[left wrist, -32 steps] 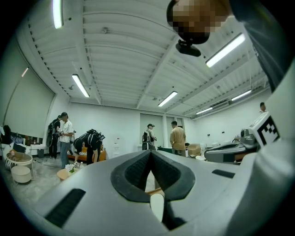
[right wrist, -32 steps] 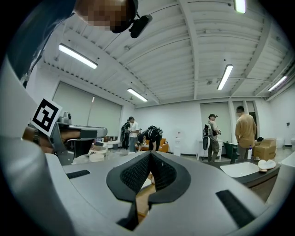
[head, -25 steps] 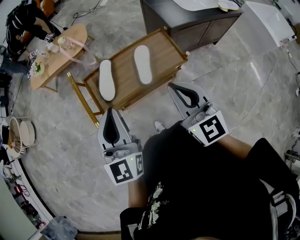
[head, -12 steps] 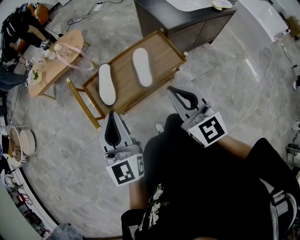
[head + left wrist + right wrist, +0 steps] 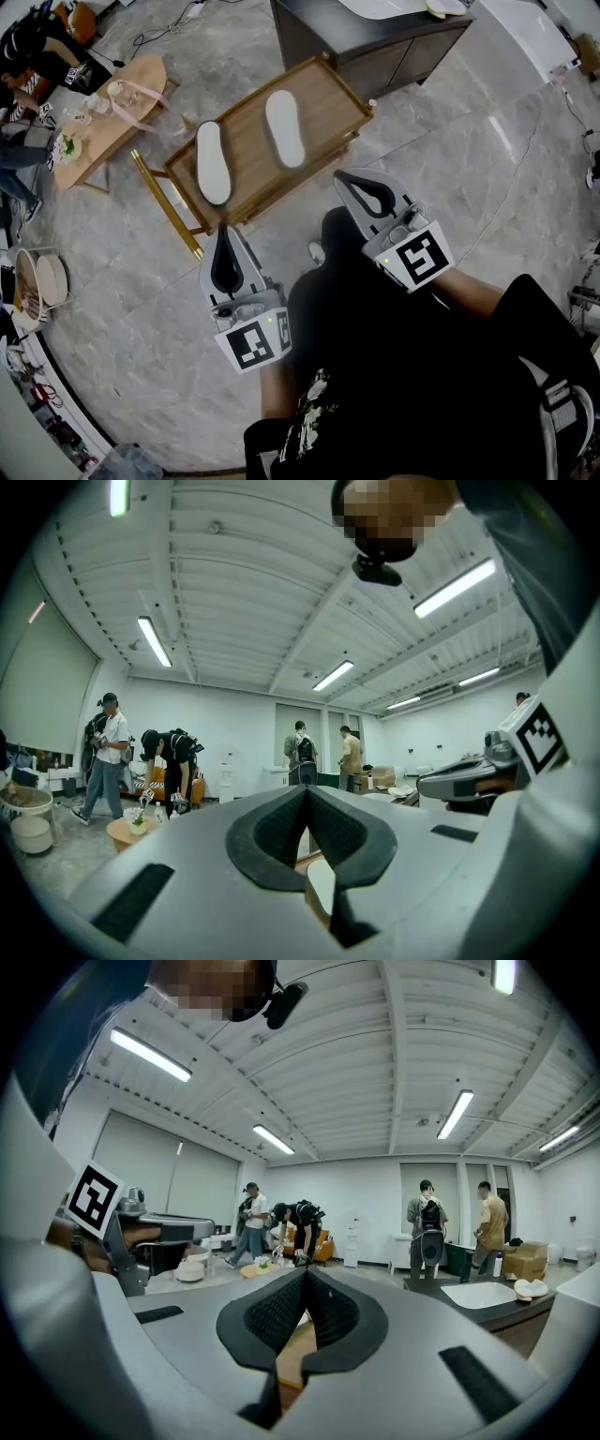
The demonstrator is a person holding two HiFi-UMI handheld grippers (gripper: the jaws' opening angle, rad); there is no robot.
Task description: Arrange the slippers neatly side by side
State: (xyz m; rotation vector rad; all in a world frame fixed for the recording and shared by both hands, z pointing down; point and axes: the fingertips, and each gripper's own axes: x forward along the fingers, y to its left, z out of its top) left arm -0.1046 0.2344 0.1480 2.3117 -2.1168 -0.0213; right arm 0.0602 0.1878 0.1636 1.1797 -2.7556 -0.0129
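Left slipper lies lengthwise ahead of the left gripper, right slipper ahead of the right gripper; both jaws closed, empty.

Slippers white; table brown wood-grain; floor grey, veined marble.

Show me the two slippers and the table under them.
left slipper (image 5: 213, 162), head view, its white middle
right slipper (image 5: 284, 128), head view, its white middle
table (image 5: 247, 150), head view, bare wood between the slippers
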